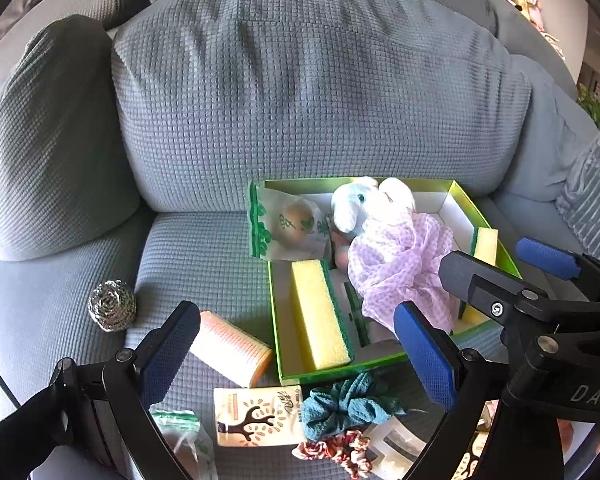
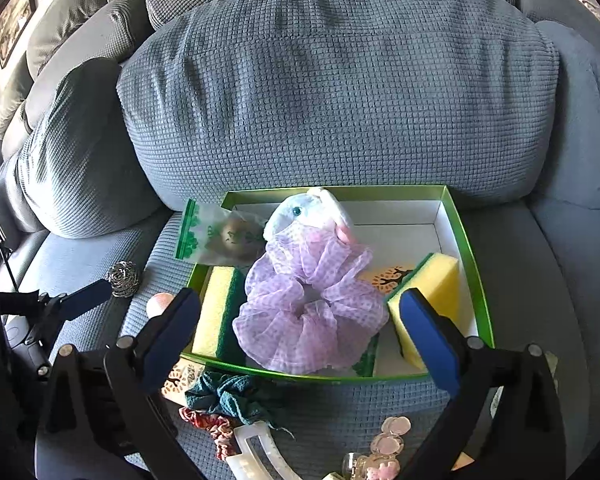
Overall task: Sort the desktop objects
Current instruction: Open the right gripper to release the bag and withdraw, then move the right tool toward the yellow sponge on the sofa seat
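My left fingers (image 1: 296, 356): spread wide, empty, near the pink roller (image 1: 230, 348).
My right fingers (image 2: 300, 336): spread wide, empty, over the purple scrunchie (image 2: 308, 312).
Green box (image 2: 466, 248): on the sofa seat (image 2: 540, 280).

A shallow green cardboard box (image 2: 466, 248) with a white inside sits on the grey sofa seat. In it lie a lilac mesh scrunchie (image 2: 308, 316), a white plush toy (image 2: 312, 210), two yellow-and-green sponges (image 2: 216, 312) (image 2: 432, 292) and a clear bagged brown item (image 2: 232, 236) leaning over the rim. In front lie a teal scrunchie (image 2: 232, 396), a red patterned scrunchie (image 2: 212, 424) and a white hair claw (image 2: 256, 452).
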{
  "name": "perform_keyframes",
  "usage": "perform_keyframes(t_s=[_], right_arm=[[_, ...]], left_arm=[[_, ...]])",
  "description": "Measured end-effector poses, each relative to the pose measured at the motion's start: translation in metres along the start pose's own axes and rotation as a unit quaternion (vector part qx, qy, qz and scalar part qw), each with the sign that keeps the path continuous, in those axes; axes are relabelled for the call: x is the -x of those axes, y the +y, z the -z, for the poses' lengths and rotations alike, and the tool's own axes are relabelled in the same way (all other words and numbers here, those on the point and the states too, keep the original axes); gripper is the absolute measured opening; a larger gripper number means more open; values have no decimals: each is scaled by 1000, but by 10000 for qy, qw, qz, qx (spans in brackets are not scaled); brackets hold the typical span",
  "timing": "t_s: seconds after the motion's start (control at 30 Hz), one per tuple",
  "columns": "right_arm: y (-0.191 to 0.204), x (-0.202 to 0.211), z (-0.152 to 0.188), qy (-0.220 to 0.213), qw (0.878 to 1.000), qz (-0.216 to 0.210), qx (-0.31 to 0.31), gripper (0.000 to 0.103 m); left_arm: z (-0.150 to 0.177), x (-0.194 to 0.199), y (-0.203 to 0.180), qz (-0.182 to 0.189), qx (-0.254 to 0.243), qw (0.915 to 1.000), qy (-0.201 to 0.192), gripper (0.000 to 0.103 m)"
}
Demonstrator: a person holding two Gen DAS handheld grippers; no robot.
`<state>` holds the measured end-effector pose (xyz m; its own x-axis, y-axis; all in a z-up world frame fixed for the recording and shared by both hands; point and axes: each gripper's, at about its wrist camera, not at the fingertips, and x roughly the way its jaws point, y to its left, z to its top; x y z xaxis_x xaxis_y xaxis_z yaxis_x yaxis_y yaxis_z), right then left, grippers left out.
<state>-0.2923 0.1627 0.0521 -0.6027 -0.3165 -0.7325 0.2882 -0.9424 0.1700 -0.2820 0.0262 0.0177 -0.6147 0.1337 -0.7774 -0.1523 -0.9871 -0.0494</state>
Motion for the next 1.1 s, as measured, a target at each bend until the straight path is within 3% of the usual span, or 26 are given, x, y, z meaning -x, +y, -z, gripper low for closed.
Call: perform_keyframes(t_s=[0.57, 1.1], right_arm=[[-3, 18, 11, -32, 10000, 41, 23, 101], [-20, 48, 48, 96, 9999, 1, -42, 101]], left_arm=[[5, 16, -18, 91, -101, 9999, -63, 98], [41, 41, -58, 350, -525, 9980, -47, 98]])
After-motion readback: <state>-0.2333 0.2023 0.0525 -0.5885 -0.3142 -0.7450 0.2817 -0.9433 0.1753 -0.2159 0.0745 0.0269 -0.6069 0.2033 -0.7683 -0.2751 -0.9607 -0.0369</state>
